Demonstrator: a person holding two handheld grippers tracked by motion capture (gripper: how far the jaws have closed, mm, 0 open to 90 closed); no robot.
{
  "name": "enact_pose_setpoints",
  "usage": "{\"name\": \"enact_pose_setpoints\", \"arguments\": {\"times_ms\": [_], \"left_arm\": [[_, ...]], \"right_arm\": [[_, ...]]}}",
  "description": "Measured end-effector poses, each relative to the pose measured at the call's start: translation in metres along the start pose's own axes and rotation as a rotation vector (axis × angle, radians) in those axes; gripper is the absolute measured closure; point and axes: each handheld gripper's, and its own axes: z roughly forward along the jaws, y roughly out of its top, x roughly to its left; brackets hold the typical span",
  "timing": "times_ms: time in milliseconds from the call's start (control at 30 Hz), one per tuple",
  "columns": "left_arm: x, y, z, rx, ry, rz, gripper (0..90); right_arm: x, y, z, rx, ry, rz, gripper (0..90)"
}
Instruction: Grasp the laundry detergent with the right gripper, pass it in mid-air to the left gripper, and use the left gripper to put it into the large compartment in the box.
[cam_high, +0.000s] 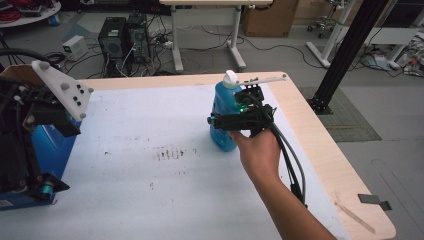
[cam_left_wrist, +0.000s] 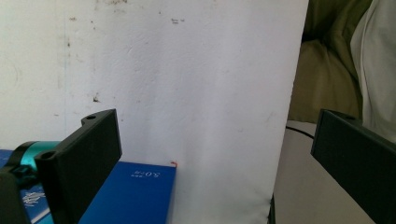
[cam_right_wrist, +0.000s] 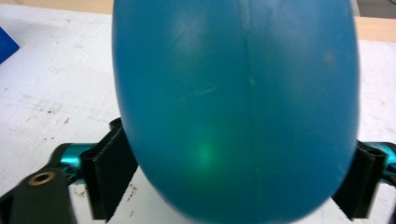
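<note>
Right claw (cam_high: 235, 120) clamped on blue bottle (cam_high: 223, 117) near counter's (cam_high: 320, 145) far right edge; left claw (cam_left_wrist: 210, 154) open, idle; judging mid-carry, next needs steady lift

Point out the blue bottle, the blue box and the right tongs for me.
blue bottle (cam_high: 223, 140): high view, lower body below the tongs.
blue box (cam_high: 50, 150): high view, blue face beside the left tongs.
right tongs (cam_high: 235, 120): high view, where they clamp the bottle.
</note>
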Motion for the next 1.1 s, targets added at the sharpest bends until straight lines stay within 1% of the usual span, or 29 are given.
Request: {"name": "enact_pose_setpoints", "arguments": {"times_ms": [67, 100, 167, 233, 300, 467, 533, 600, 800, 867, 900, 967, 1100], "left_arm": [[0.000, -0.001, 0.000, -0.002, 0.003, 0.002, 1.7], [0.000, -0.001, 0.000, -0.002, 0.001, -0.002, 1.7], [0.001, -0.001, 0.000, -0.001, 0.002, 0.002, 1.7], [0.000, -0.001, -0.001, 0.000, 0.001, 0.000, 1.7], [0.000, -0.002, -0.001, -0.002, 0.002, -0.002, 1.7], [0.001, -0.002, -0.001, -0.005, 0.001, 0.000, 1.7], [0.001, -0.002, 0.000, -0.004, 0.000, -0.005, 1.7], [0.001, -0.002, 0.000, -0.003, 0.001, 0.001, 1.7], [0.002, -0.001, 0.001, -0.001, -0.002, -0.001, 1.7], [0.002, 0.000, 0.001, -0.002, -0.001, 0.001, 1.7], [0.002, 0.000, 0.000, -0.004, -0.001, 0.002, 1.6], [0.002, 0.000, 0.000, -0.010, 0.002, -0.002, 1.7], [0.002, -0.001, -0.002, -0.018, 0.004, -0.006, 1.6]], "right_arm": [[0.000, 0.000, 0.001, -0.013, 0.001, -0.001, 19.5], [0.001, 0.000, 0.001, -0.021, 0.006, -0.005, 23.9], [0.001, 0.000, 0.002, -0.033, 0.013, -0.010, 26.0], [0.002, 0.000, 0.004, -0.036, 0.010, -0.010, 27.6], [0.001, -0.001, 0.005, -0.039, 0.012, -0.016, 31.7], [0.002, -0.001, 0.006, -0.043, 0.005, -0.021, 34.6], [0.001, -0.001, 0.006, -0.050, 0.000, -0.022, 37.4], [0.000, -0.002, 0.005, -0.055, -0.006, -0.030, 41.4], [-0.001, -0.003, 0.005, -0.065, 0.001, -0.052, 43.8], [-0.001, -0.003, 0.004, -0.069, 0.012, -0.072, 44.5], [-0.001, -0.003, 0.004, -0.067, 0.016, -0.075, 44.7], [-0.001, -0.002, 0.003, -0.062, 0.038, -0.091, 44.9], [0.000, 0.006, -0.005, -0.074, 0.083, -0.134, 44.8]]}}
